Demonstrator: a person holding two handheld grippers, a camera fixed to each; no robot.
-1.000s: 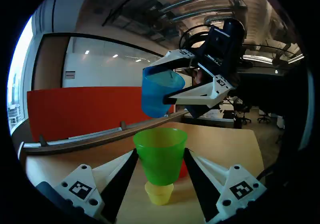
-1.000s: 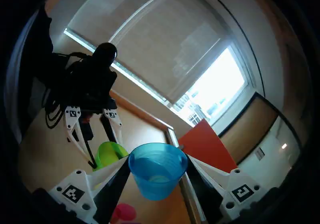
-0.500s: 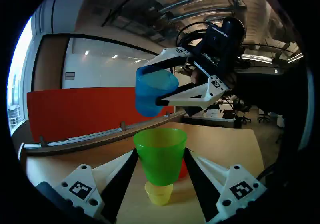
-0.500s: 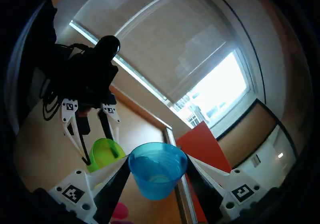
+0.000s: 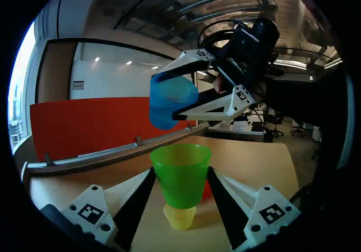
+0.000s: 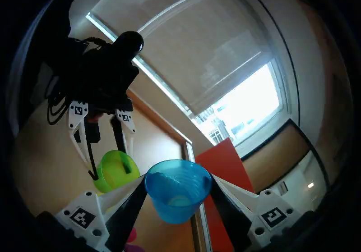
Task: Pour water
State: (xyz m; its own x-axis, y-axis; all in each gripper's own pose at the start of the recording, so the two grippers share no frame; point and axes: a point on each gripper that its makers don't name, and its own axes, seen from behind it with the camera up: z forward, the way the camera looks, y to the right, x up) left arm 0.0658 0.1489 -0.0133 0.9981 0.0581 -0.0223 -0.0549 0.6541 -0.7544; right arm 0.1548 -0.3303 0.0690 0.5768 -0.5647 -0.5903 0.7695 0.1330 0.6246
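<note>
The left claw [image 5: 180, 171] was clenched on the green cup [image 5: 181, 182], holding it upright above the bench [image 5: 252, 162], with a yellow cup [image 5: 179, 217] at 6 o'clock beneath. Higher, at 11 o'clock, the right claw [image 5: 164, 96] grasped the blue cup [image 5: 169, 101], slightly tilted, with its body out at 2 o'clock. In the right gripper view, water sat low in the blue cup and no stream fell. The pour likely had not begun; tipping over the green rim remained.
</note>
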